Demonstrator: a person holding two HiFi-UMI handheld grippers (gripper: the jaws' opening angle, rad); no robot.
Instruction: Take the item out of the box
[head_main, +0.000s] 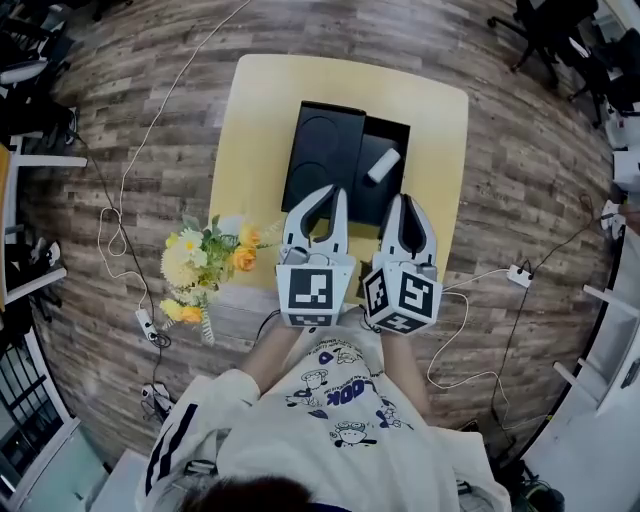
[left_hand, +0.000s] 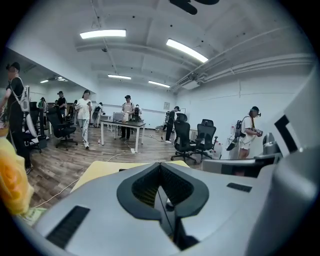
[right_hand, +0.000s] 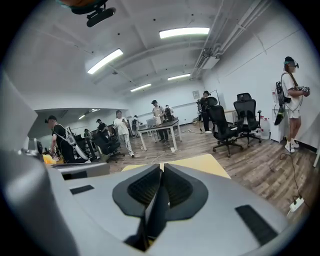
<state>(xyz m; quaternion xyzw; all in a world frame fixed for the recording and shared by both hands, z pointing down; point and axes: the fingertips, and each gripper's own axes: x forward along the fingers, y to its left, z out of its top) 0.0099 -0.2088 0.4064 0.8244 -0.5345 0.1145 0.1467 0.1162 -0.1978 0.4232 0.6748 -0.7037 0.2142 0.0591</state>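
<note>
A: Grippers?

B: The left gripper had its jaws pressed together with nothing between them. The right gripper was the same, closed and empty. Both were side by side over the near edge of the black box.

A: Item?

B: The white cylinder lay tilted inside the box, apart from both grippers. A black panel lay along the box's left side.

A: Anything else?

B: The box sat on a yellow table, and there were flowers at its near left corner.
</note>
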